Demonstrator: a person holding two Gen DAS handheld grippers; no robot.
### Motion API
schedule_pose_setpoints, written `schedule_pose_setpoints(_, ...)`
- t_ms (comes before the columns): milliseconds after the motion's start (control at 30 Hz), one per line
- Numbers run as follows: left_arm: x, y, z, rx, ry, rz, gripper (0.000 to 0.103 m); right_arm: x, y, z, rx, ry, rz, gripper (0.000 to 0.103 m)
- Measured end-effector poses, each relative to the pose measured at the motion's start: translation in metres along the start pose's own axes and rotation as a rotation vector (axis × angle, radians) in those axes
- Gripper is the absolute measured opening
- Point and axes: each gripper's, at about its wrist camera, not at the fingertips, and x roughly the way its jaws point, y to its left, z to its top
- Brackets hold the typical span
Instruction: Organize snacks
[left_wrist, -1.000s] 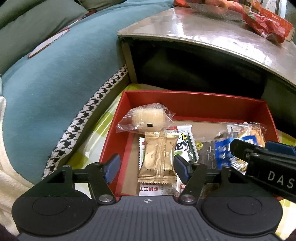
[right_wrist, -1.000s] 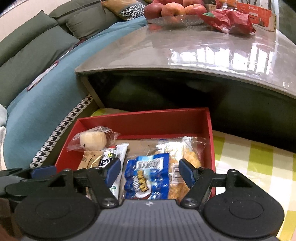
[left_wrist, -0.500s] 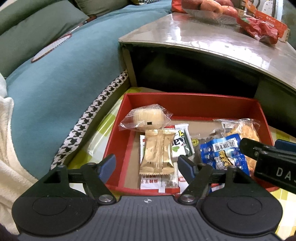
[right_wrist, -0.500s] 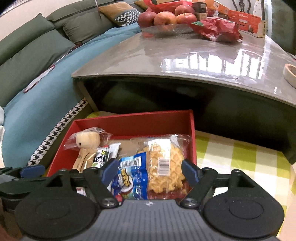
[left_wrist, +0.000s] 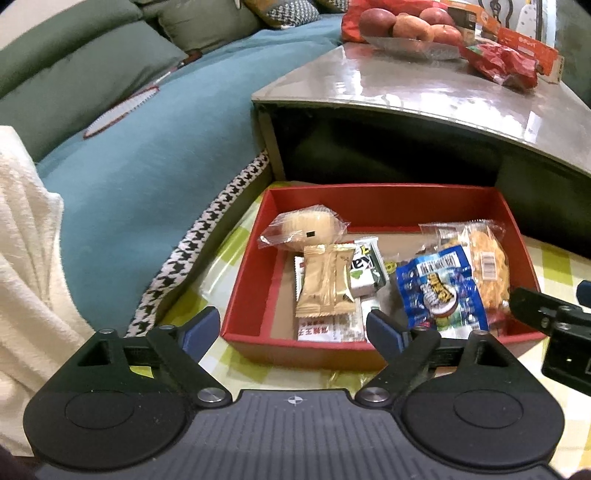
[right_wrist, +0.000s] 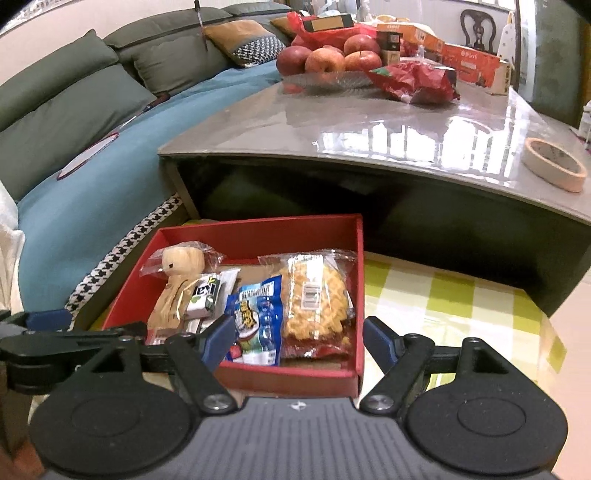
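The snacks sit in a red box (left_wrist: 384, 343) on a green-checked cloth (right_wrist: 461, 295), just near of a grey bench (right_wrist: 369, 125). Inside, a clear-wrapped pale cake (left_wrist: 306, 229) lies at the far left, a gold packet (left_wrist: 325, 286) just near of it, a blue packet (left_wrist: 439, 291) right of centre and a clear bag of yellow crackers (left_wrist: 484, 258) against the right wall.

Both tools hover just near of the box, empty. The left gripper (left_wrist: 291, 328) has its jaws wide apart, and so does the right gripper (right_wrist: 299, 338).

The packets overlap, so a closing pinch could catch two wrappers at once or slide off the slick film. The crackers would likely crush under a hard squeeze. The two tools are close together and could knock each other.

A white pack (left_wrist: 364, 271) under the gold one shows the letters "ey"; red Chinese characters sit on a wrapper (left_wrist: 321, 330) at the near wall, too blurred to read. Barcodes mark the blue packet and the cracker bag.
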Motion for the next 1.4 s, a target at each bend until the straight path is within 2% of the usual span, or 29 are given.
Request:
schedule_pose_setpoints(267,-0.012,0.0,-0.017,0.011,-0.001,-0.011,0.091,-0.016,-0.002,-0.017,-0.011,0.006,-0.027,0.082)
schedule_pose_setpoints(333,-0.015,0.0,-0.022,0.013,-0.003,-0.011,0.096,-0.02,-0.003,-0.021,-0.011,0.007,-0.034,0.082)
schedule_pose_setpoints(533,-0.028,0.001,-0.035,0.012,-0.007,-0.027,0.098,-0.026,-0.001,-0.035,-0.02,0.03,-0.039,0.082)
schedule_pose_setpoints(1400,-0.064,0.015,-0.085,0.026,0.011,-0.083,0.099,-0.065,0.007,-0.084,-0.042,0.046,-0.058,0.083)
